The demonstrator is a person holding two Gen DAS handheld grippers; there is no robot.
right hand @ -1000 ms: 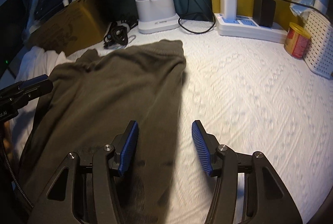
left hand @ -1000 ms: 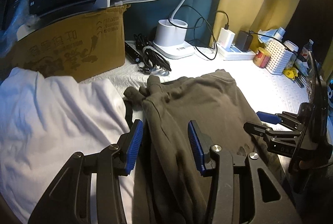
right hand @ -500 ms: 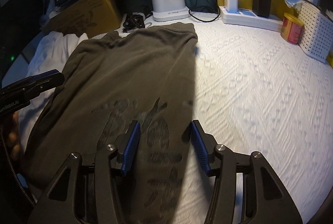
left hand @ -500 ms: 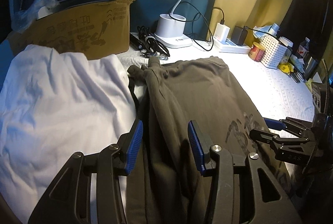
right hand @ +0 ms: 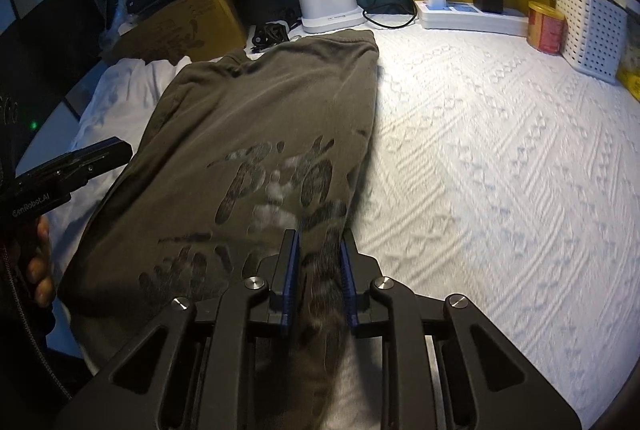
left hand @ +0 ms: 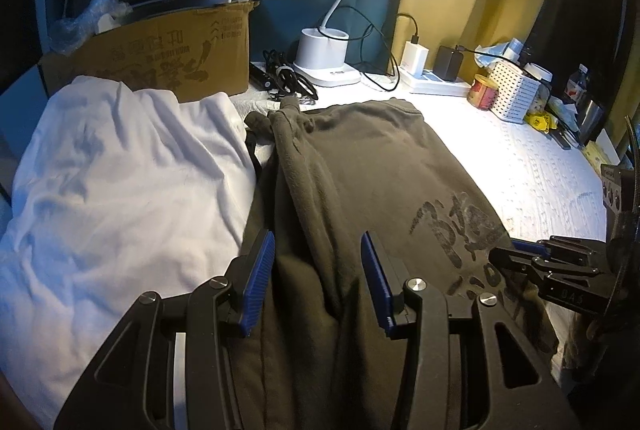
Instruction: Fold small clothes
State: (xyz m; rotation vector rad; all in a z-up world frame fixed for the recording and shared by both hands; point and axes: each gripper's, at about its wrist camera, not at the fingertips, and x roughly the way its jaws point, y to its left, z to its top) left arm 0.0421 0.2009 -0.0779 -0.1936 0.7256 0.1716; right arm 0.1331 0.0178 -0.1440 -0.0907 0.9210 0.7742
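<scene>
Nearest, the right gripper (right hand: pixel 318 262), pitched downward, has just been closing and pinches a fold of the one olive garment (right hand: pixel 260 110). The left gripper (left hand: pixel 318 278) stands half-open over its left edge. One white garment (left hand: pixel 120 182) lies beside, then one cardboard box (left hand: pixel 160 58).

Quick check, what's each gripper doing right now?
Left gripper: open, dark shirt between its fingers, not pinched.
Right gripper: has just been closing, now pinching the shirt's near edge.
</scene>
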